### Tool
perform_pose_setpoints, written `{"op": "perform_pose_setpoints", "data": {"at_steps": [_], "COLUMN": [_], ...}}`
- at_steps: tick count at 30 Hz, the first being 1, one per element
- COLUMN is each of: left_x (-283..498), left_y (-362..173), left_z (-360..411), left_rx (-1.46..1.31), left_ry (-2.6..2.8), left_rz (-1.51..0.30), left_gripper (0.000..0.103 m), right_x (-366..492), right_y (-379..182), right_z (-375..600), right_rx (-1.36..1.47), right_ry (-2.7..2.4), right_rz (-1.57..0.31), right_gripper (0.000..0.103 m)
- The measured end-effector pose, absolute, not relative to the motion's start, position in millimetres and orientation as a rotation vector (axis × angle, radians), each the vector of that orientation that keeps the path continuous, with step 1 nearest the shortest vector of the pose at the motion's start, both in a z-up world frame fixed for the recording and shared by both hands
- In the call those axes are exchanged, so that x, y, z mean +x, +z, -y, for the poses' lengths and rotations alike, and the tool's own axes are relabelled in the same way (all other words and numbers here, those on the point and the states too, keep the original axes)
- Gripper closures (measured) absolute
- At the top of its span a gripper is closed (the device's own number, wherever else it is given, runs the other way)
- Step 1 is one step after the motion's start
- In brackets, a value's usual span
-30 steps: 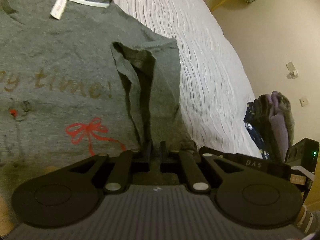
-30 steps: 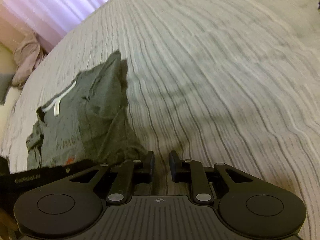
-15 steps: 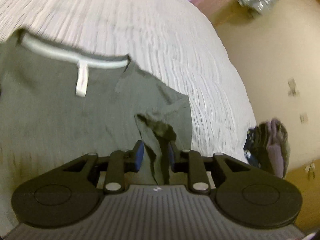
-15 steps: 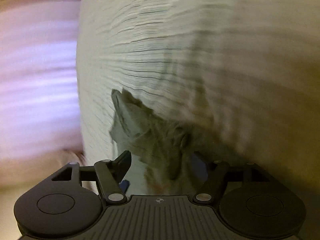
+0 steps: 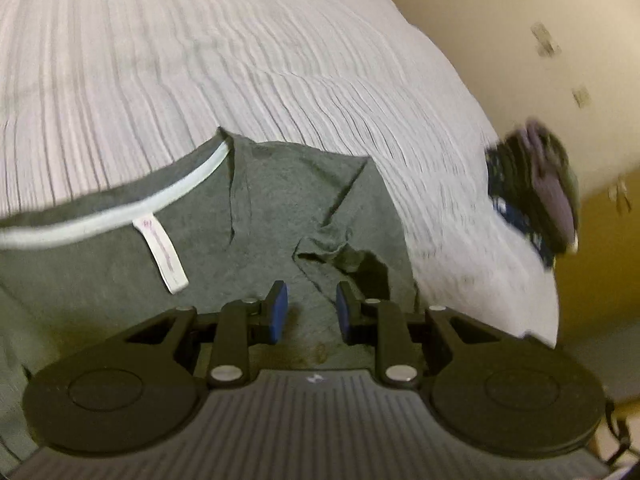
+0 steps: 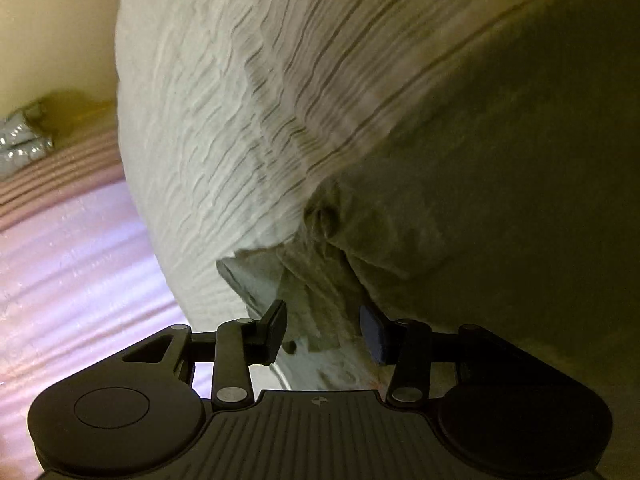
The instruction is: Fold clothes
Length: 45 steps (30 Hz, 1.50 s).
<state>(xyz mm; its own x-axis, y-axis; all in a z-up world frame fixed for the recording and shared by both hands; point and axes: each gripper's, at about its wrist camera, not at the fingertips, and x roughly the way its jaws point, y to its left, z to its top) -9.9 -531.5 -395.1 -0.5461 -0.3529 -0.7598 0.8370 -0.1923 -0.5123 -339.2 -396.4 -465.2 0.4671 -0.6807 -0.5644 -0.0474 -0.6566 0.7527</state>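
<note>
T-shirt [image 5: 280,208] | flat on bed [image 5: 200,60] | neckline [image 5: 120,220] pointing away

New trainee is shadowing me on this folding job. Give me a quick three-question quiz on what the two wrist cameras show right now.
1. True or false: the left gripper is clamped shut on the grey T-shirt.
2. Multiple choice: the white label hangs from A) the sleeve, B) the white-trimmed neckline, C) the bottom hem.
3. Fill in: the T-shirt lies on a ribbed white ____.

Key
1. False: its jaws stand apart over the fabric.
2. B.
3. Bedspread. The right gripper is open too, with shirt fabric between its fingers.
</note>
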Motion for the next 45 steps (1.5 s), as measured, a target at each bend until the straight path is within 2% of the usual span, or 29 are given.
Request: {"op": "perform_pose_setpoints", "data": {"at_steps": [10,14,15,16,18,21,22,25,27,30,31,32,34,35,36,41,45], "left_x": [-49.9,-68.0,-70.4,-72.7,-74.3,-66.5,-60.2,-60.5,-50.1,-34.7,-29.5,-24.3,-14.0,-8.8,-4.9,-38.4,-63.8], "left_y": [-404.7,-418.3,-422.2,-426.0,-430.2,-423.4,-421.4,-443.1,-436.8,-427.5,-424.3,-421.2,-414.9,-411.8,-408.2,-399.0,-410.8], "left_z": [547.1,549.5,548.3,546.9,541.3,530.0,529.8,537.8,538.6,539.8,540.2,540.6,541.4,541.8,541.7,533.3,534.7], "left_rx": [0.962,1.033,1.044,1.054,1.048,0.874,0.796,0.908,0.851,0.762,0.732,0.701,0.64,0.609,0.582,0.66,0.7], "left_ry": [-2.172,-2.239,-2.25,-2.26,-2.265,-2.225,-2.217,-2.154,-2.128,-2.081,-2.063,-2.044,-2.004,-1.982,-1.963,-1.976,-2.018], "left_rz": [-0.713,-0.525,-0.48,-0.434,-0.311,-0.092,-0.102,-0.201,-0.316,-0.484,-0.539,-0.594,-0.7,-0.753,-0.798,-0.719,-0.716], "left_gripper": [0.082,0.082,0.086,0.103,0.103,0.103,0.103,0.102,0.101,0.09,0.081,0.079,0.08,0.088,0.092,0.094,0.093], "right_x": [-321.1,-318.6,-318.3,-318.3,-319.3,-322.1,-321.5,-313.9,-309.6,-309.8,-309.8,-310.5,-311.8,-311.9,-311.8,-292.2,-263.9], "right_y": [-475.8,-477.6,-479.3,-480.6,-482.9,-483.6,-483.0,-484.4,-485.3,-479.1,-474.6,-470.0,-453.7,-444.4,-434.9,-399.3,-414.2], "right_z": [412.8,420.0,421.6,423.1,424.8,421.2,419.9,424.3,428.4,436.3,439.2,441.4,443.0,445.5,449.0,466.2,461.3], "right_rx": [1.938,1.924,1.922,1.918,1.9,1.838,1.808,1.763,1.737,1.7,1.673,1.652,1.593,1.541,1.479,1.105,0.949], "right_ry": [-1.304,-1.302,-1.3,-1.298,-1.291,-1.287,-1.281,-1.302,-1.316,-1.319,-1.32,-1.317,-1.332,-1.343,-1.355,-1.343,-1.184], "right_rz": [0.545,0.502,0.497,0.482,0.458,0.466,0.45,0.369,0.322,0.254,0.22,0.198,0.142,0.084,0.015,-0.265,-0.433], "right_gripper": [0.058,0.071,0.074,0.084,0.094,0.099,0.099,0.099,0.099,0.098,0.097,0.083,0.074,0.074,0.074,0.074,0.074]}}
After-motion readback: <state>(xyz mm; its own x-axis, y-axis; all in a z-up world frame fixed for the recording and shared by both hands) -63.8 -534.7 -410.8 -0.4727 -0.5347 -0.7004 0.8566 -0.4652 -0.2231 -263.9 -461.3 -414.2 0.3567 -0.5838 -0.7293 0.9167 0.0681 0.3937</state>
